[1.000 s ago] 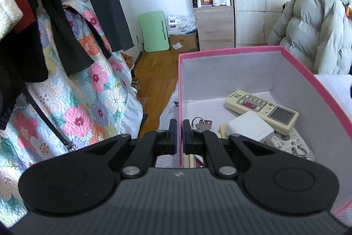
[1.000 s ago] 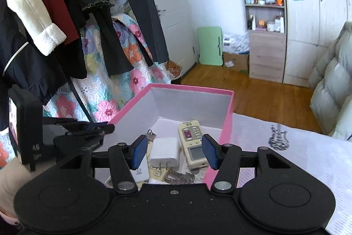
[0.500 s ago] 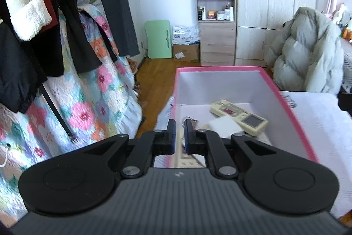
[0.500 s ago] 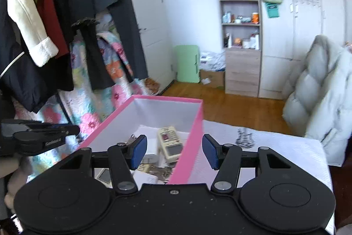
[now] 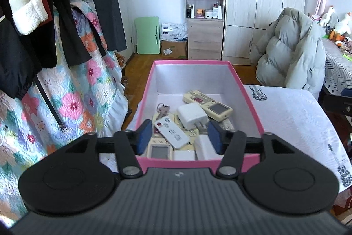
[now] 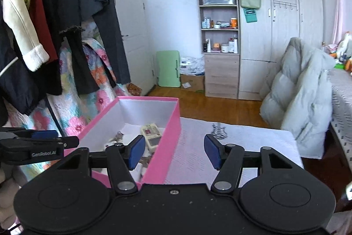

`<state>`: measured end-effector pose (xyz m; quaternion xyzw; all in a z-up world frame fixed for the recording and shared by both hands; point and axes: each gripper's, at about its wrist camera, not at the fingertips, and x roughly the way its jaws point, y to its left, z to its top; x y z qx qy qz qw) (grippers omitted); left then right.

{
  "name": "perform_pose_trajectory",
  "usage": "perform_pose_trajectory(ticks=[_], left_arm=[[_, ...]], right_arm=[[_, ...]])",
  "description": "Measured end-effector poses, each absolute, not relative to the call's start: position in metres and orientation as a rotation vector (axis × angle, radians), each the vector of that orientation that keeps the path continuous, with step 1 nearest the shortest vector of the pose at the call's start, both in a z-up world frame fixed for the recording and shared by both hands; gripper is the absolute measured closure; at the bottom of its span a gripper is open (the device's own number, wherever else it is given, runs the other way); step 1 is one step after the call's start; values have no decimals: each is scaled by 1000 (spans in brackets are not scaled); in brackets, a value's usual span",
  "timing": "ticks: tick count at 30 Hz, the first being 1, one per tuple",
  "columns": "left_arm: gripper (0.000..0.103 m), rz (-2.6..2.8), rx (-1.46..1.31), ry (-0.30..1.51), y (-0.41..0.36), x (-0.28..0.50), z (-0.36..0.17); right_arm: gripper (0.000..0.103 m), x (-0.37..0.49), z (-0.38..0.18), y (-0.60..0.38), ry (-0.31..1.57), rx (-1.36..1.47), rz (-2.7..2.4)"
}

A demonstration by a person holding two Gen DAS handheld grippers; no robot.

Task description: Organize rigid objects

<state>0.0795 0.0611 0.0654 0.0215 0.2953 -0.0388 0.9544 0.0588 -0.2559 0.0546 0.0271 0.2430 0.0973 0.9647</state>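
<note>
Left wrist view: the pink box [image 5: 246, 102] of remotes [image 5: 208, 102] and chargers [image 5: 192, 115] is seen just beyond the left gripper [image 5: 179, 137], whose empty jaws are opening. The right gripper [image 6: 175, 152] is also opening, empty, over the box's right wall.

This was a bedroom in a home. At nine o'clock a rack [image 6: 44, 25] carried hung coats beside a floral quilt [image 5: 72, 98]. At twelve o'clock stood a shelf [image 6: 219, 21] of toiletry bottles and a wooden wardrobe [image 6: 283, 36]. At three o'clock a puffer jacket [image 5: 292, 52] was draped, with plush toys [image 5: 336, 23] beyond it on a bed [image 5: 338, 65].
</note>
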Motion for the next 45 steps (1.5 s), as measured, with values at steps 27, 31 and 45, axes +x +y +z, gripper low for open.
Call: perform_pose_trajectory(ticks=[27, 31, 45], left_arm=[[0, -27, 73, 634, 24, 43, 66], [0, -37, 70, 632, 22, 39, 67], [0, -33, 59, 660, 19, 29, 63]], right_arm=[[4, 29, 37, -287, 602, 80, 40], [4, 25, 38, -286, 601, 69, 30], [4, 19, 37, -293, 603, 84, 5]])
